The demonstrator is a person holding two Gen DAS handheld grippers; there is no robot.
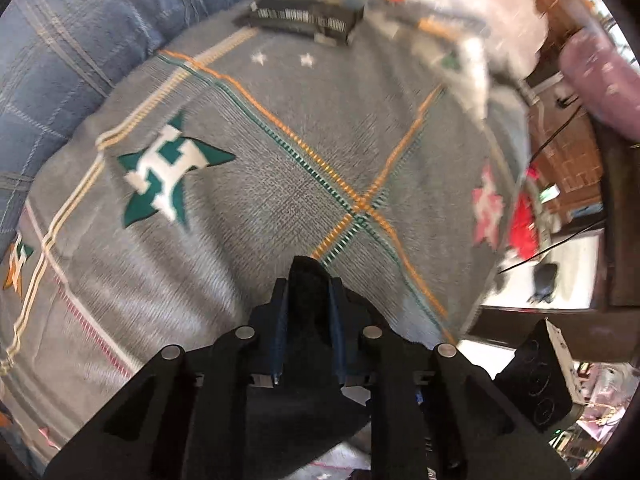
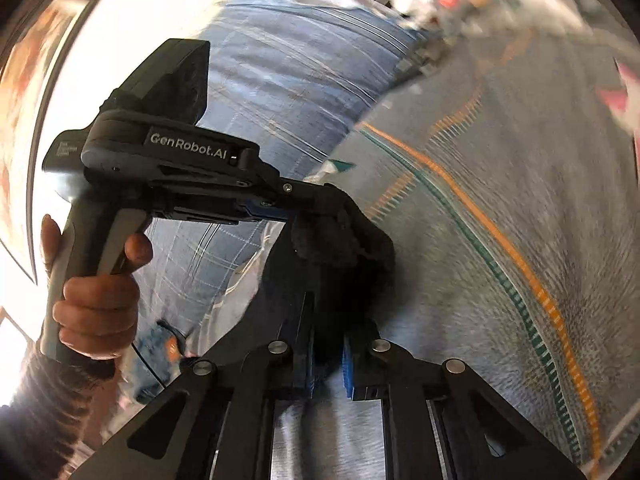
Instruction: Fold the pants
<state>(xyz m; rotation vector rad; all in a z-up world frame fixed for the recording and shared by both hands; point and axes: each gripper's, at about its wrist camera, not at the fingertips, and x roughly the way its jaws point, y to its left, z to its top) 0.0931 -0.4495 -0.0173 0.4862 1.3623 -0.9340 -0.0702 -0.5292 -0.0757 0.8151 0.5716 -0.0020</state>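
Observation:
The black pants [image 1: 310, 284] are pinched between the fingers of my left gripper [image 1: 308, 300], which is shut on them; more black cloth hangs below the fingers [image 1: 296, 412]. The gripper is held above a grey blanket [image 1: 280, 152] with a green star logo. In the right wrist view my right gripper [image 2: 328, 344] is shut on the same black pants [image 2: 336, 248], which bunch up in front of it. The left gripper's body [image 2: 180, 160], held in a hand, reaches in from the left and meets that bunch.
A blue checked quilt [image 1: 80, 40] lies at the far left of the bed. A dark striped folded item [image 1: 304, 20] lies at the blanket's far end. Blurred clutter and a purple bundle [image 1: 600, 80] sit right, beyond the bed's edge.

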